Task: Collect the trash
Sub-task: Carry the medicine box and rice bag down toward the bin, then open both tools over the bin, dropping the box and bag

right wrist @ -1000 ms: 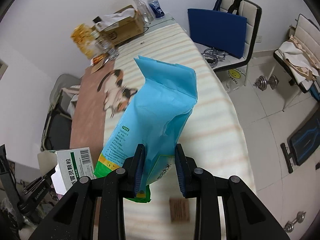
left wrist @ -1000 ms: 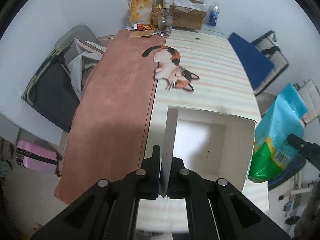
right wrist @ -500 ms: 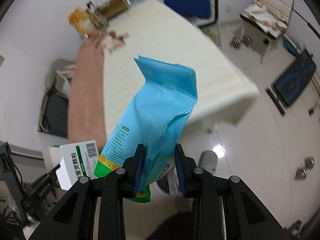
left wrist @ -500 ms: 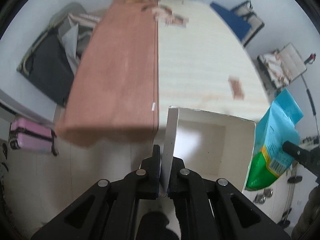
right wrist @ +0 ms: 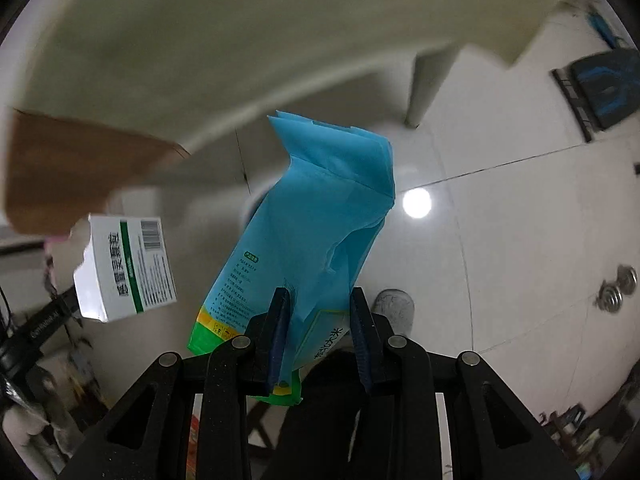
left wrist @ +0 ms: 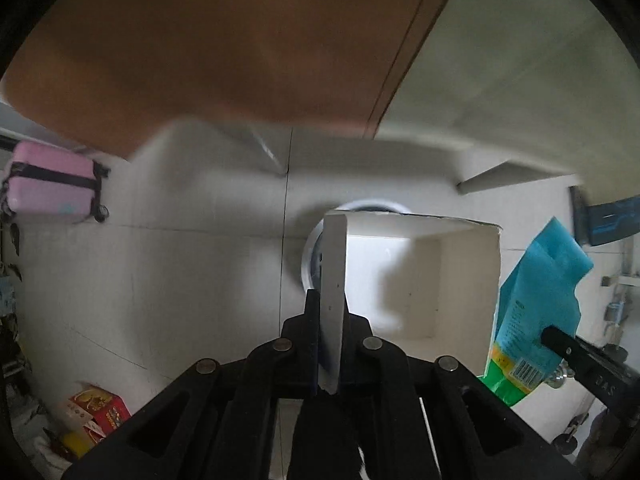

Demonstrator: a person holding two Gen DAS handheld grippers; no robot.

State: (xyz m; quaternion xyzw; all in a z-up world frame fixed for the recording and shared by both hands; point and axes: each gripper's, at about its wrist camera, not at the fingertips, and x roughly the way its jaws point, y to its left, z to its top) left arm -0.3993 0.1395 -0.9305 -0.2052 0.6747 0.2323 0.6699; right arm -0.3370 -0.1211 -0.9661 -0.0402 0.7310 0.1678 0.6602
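Held above white tiled floor point(left wrist: 180, 280), beside table edge point(right wrist: 200, 60): left gripper point(left wrist: 330, 344) clamped on flap of open white carton point(left wrist: 416, 276); right gripper point(right wrist: 320, 332) pinching blue-green pouch point(right wrist: 316, 216). Round white-rimmed opening point(left wrist: 310, 256) below carton, possibly bin, blurred. 1 pink suitcase point(left wrist: 52, 182) at left.

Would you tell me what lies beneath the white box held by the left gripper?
Beneath the white box a round white rim shows on the tiled floor, probably a bin. The box covers most of it, so its contents cannot be seen.
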